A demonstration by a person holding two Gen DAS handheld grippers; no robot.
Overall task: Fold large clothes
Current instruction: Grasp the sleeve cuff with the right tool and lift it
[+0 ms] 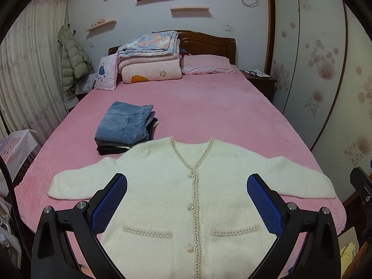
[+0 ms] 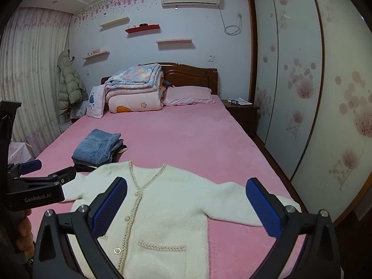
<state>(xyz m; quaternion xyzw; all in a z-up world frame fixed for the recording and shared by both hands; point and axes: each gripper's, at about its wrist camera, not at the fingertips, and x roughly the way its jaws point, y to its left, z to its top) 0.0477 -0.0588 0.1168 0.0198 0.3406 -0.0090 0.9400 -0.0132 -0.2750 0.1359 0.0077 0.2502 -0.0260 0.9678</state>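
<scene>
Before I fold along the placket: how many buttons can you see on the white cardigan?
3 down the cardigan's placket: top button below the V-neck, middle button mid-chest, bottom button at pocket level. More may sit below the frame edge.

The left gripper (image 1: 187,200) hangs level with its jaws spread wide, nothing between the blue pads (image 1: 109,205). The right gripper (image 2: 186,203) is likewise wide apart and empty. A hand (image 2: 24,231), seemingly the left, grips the left gripper's handle, partly hidden.
</scene>
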